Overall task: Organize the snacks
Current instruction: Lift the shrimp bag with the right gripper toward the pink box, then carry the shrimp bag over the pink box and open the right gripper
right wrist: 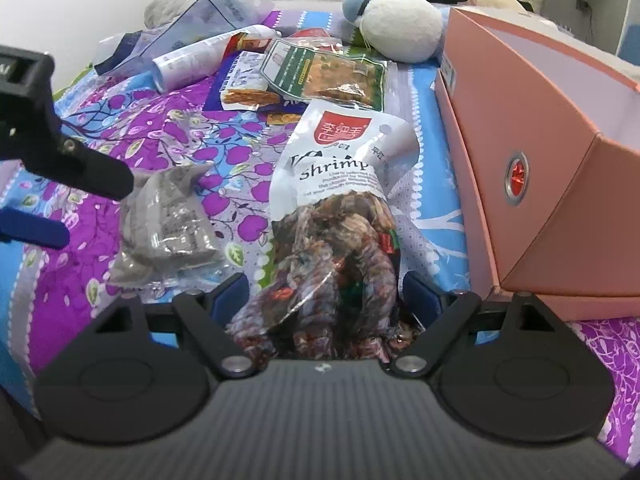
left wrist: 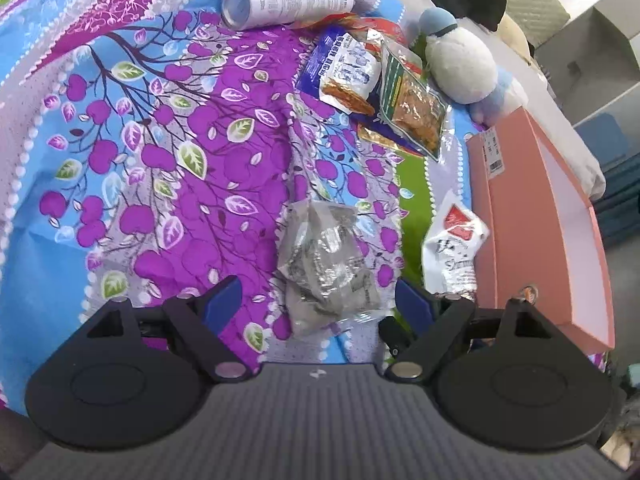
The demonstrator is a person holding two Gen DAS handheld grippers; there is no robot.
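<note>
Left tongs (left wrist: 318,298) wide, nothing pinched: the grey foil packet (left wrist: 324,264) lies between the blue pads, not pressed. Looks light, crinkly and slick, with lumpy contents. I'd take it across the fat middle, since the flat seam edges would likely slip out.

Right tongs (right wrist: 324,294) also wide. The shrimp bag (right wrist: 340,200) sits with its lower end between the pads and no squeeze showing. Soft pouch, clear window full of wrapped pieces, probably shifts when lifted. Grip low on the filled part, not the floppy white top with the hang hole.

Further back: crisp packets (right wrist: 320,76) in a loose pile, a white tube (right wrist: 192,60) on its side, a plush toy (right wrist: 400,26).

The pink box (right wrist: 540,152), open and apparently empty, stands just right of the shrimp bag; likely the destination.

Surface is a bed with a floral sheet (left wrist: 160,152): soft and wrinkled, so it gives under any push. Room behind is cluttered.
</note>
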